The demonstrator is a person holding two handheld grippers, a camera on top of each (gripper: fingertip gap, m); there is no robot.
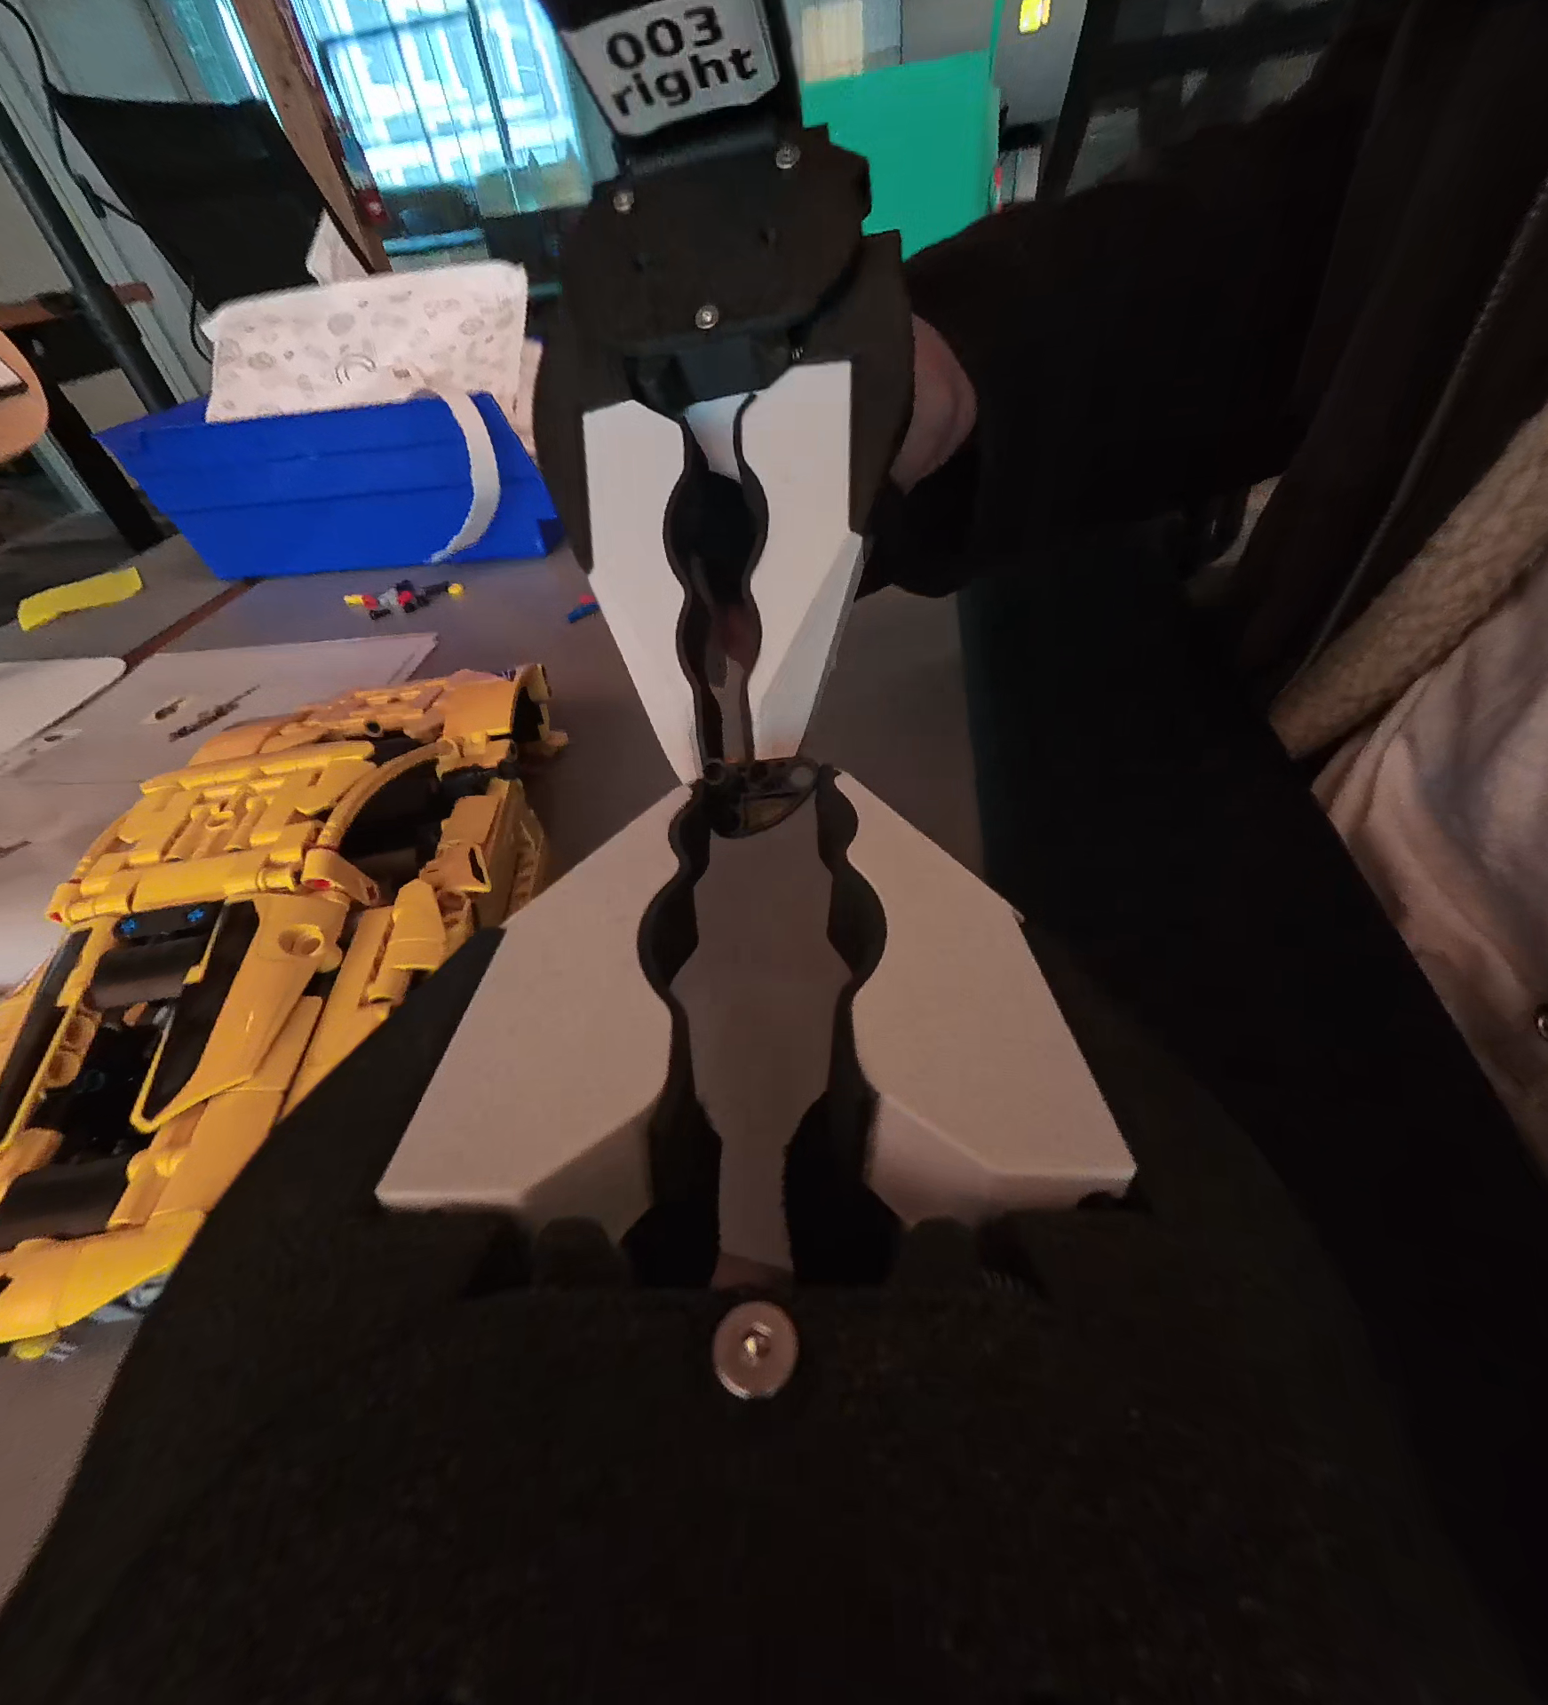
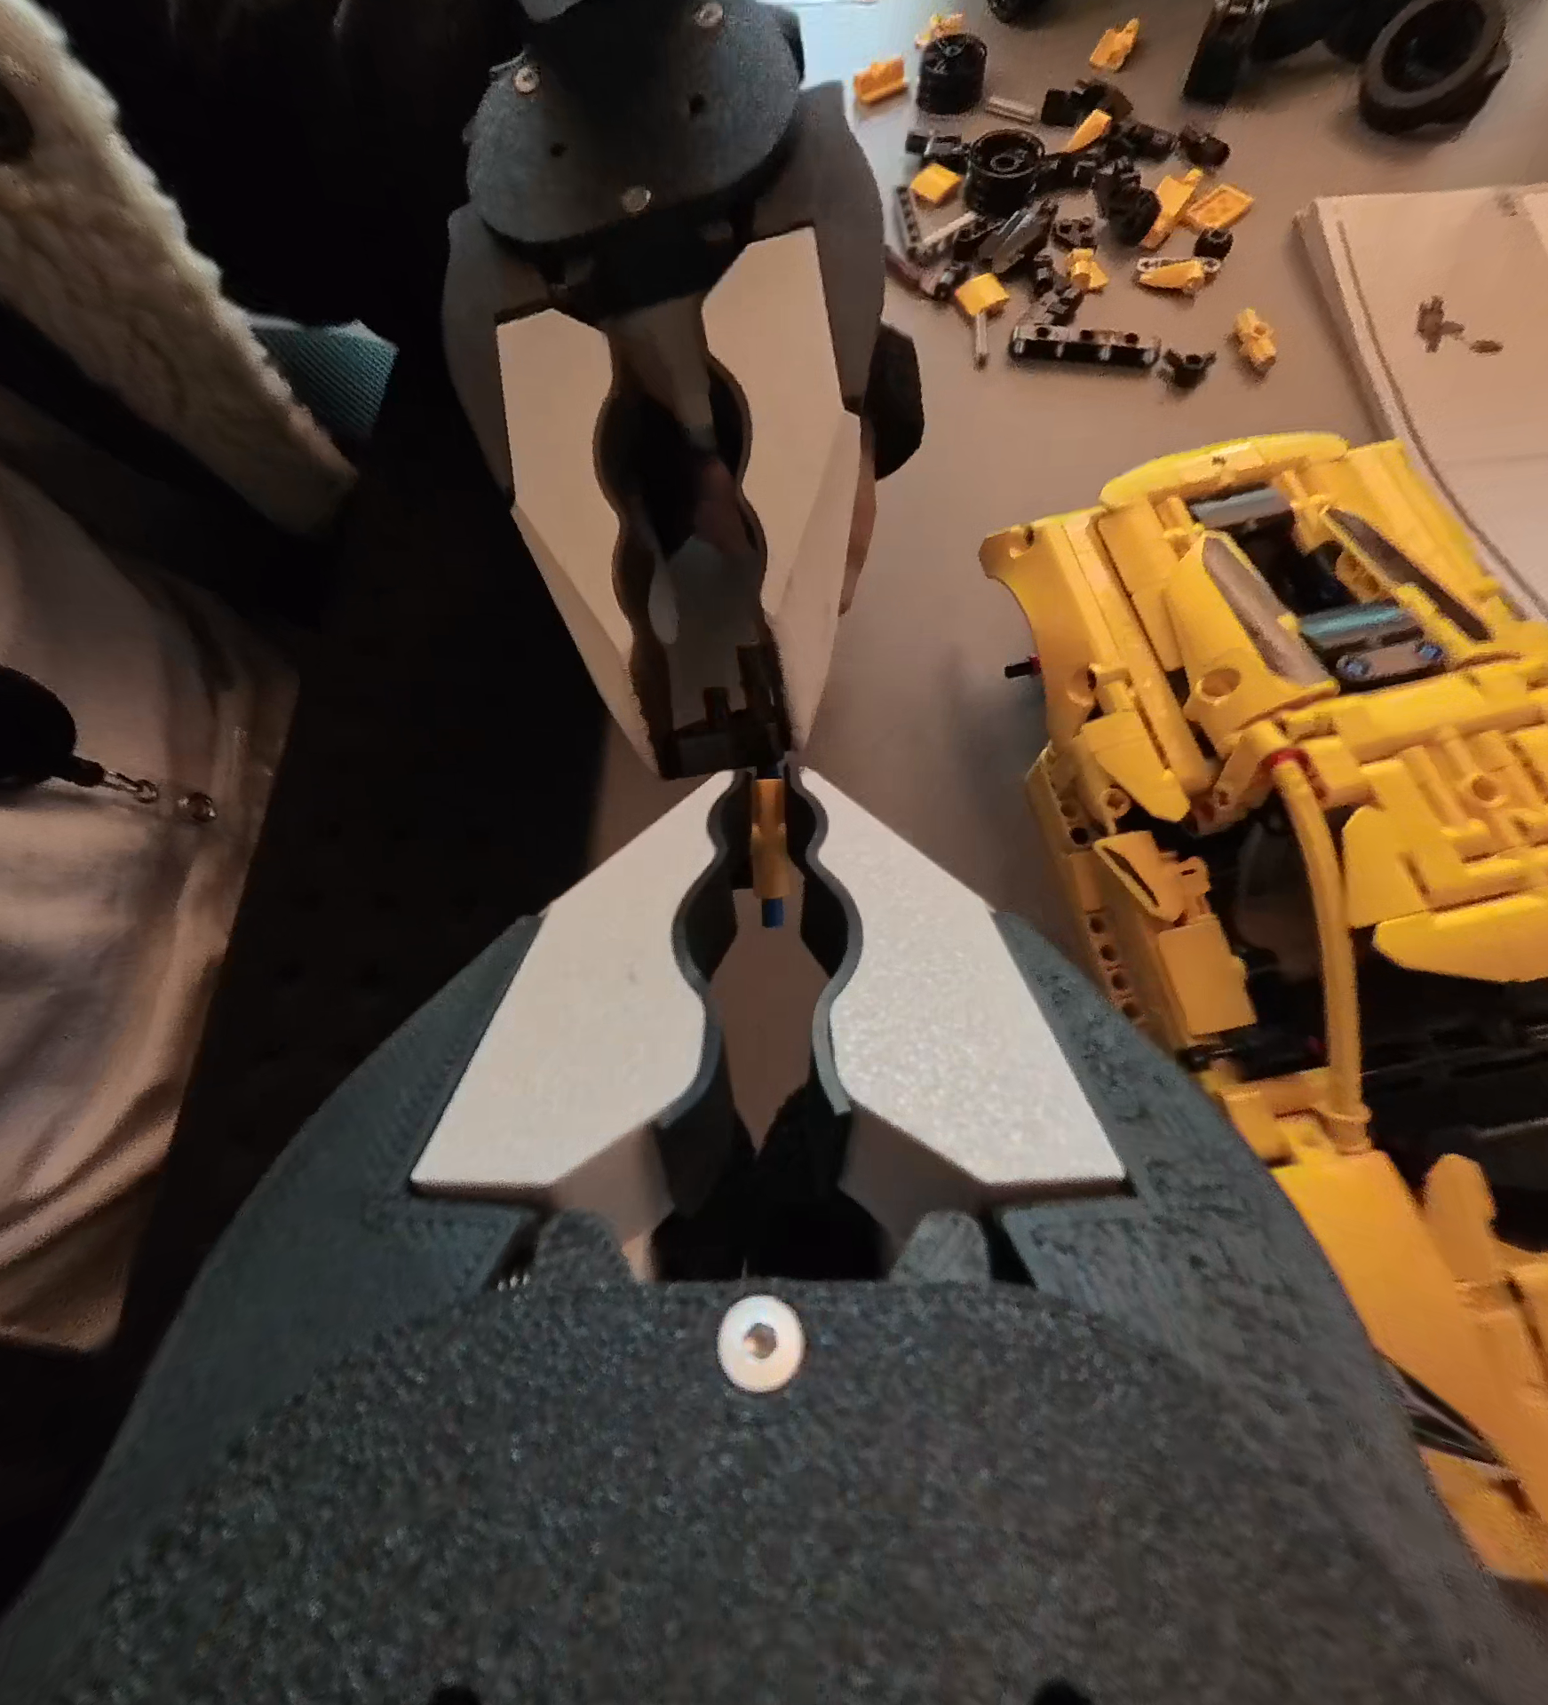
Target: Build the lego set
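Light: I see daylight from the far window (image 1: 438,101), slightly blown out.
Shadow: right side dim in the left wrist view.
Blur: yellow car (image 2: 1323,923) smears at its near end.
Distortion: wide-angle bending at edges.

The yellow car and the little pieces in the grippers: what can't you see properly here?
- Car: left wrist view, cut off by the left edge and hidden behind the left gripper.
- Car, right wrist view: near end blurred, cut off at the right edge.
- Black piece: shape hidden by the fingertips.
- Yellow piece in the right gripper: join hidden.
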